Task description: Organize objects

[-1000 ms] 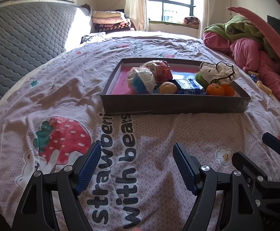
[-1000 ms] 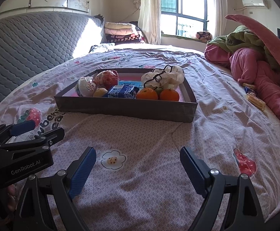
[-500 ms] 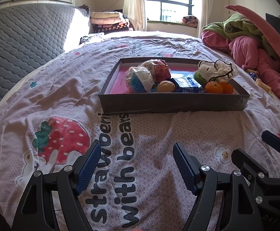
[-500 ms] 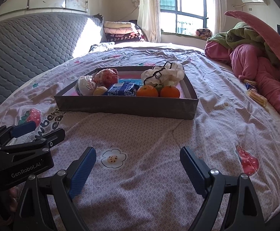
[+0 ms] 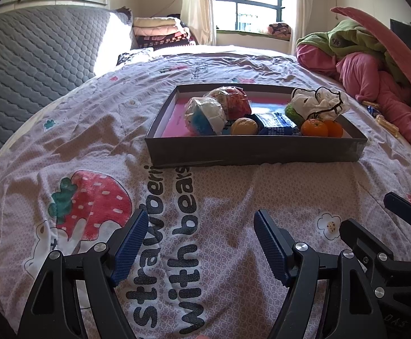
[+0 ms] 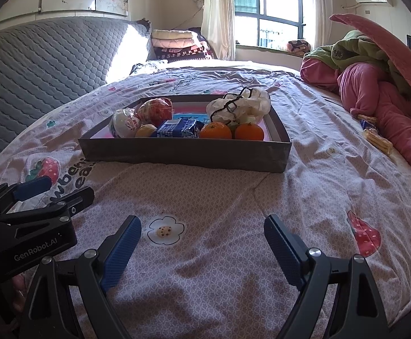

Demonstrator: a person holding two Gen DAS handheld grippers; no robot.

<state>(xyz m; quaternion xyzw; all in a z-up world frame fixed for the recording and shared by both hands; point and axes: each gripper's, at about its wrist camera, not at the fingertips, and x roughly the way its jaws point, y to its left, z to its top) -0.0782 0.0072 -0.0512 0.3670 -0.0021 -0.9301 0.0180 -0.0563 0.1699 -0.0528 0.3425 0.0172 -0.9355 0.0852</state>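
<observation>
Left tool [image 5: 199, 233] and right tool [image 6: 202, 237] both gape wide and empty, side by side above the bed [image 6: 219, 268]. Ahead on the bed sits the tray [image 6: 183, 152], holding oranges [image 6: 215, 130], a blue carton [image 6: 180, 129] and wrapped balls [image 5: 205, 115].
</observation>
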